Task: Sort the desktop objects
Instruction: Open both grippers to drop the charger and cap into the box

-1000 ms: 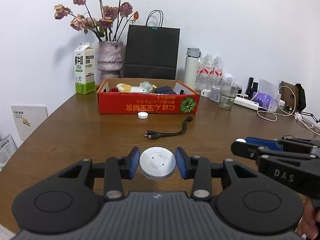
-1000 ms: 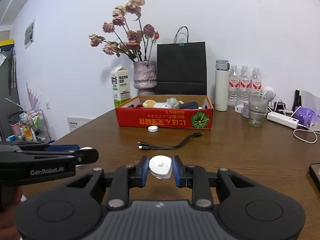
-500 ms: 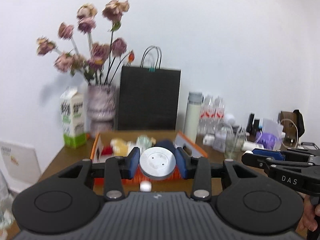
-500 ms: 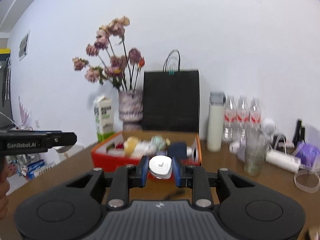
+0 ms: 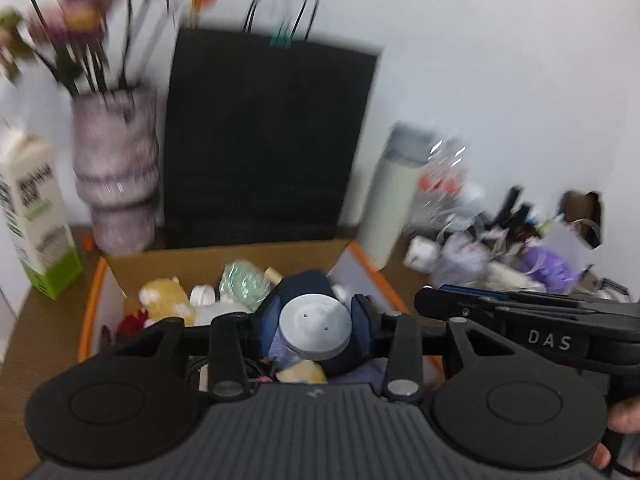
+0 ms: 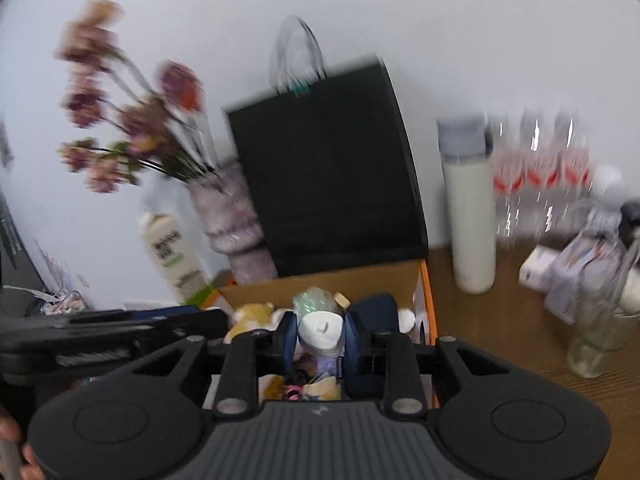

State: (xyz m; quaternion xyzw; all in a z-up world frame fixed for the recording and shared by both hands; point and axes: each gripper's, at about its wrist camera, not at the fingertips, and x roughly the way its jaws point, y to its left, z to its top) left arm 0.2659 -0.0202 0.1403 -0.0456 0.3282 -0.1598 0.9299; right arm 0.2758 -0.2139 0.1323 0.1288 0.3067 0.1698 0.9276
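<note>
Clearly I was in the carrying step of the sort, with both loads brought over the cardboard box (image 5: 224, 258) at the far side of the tabletop (image 6: 500, 320). My left hand-held gripper (image 5: 316, 330) was clamped on the grey round disc (image 5: 315, 327), its blue pads pressing the rim from either side. My right hand-held gripper (image 6: 321, 330) was likewise closed on the small white puck (image 6: 321, 328). Both pieces hung above the box's clutter: a yellow plush toy (image 5: 166, 294), a greenish wrapped bundle (image 5: 242, 282) and a dark blue pouch (image 6: 378, 312) lay beneath. The views were smeared with motion, so I could not tell how high above the contents the loads hung.

Next, as I judged it, the move called for steadying both hands over a free spot inside the box walls, lowering a little, then parting the jaws so each piece dropped in rather than over the orange rim (image 6: 426, 292). The two grippers sat close side by side, so I would have released one at a time.
</note>
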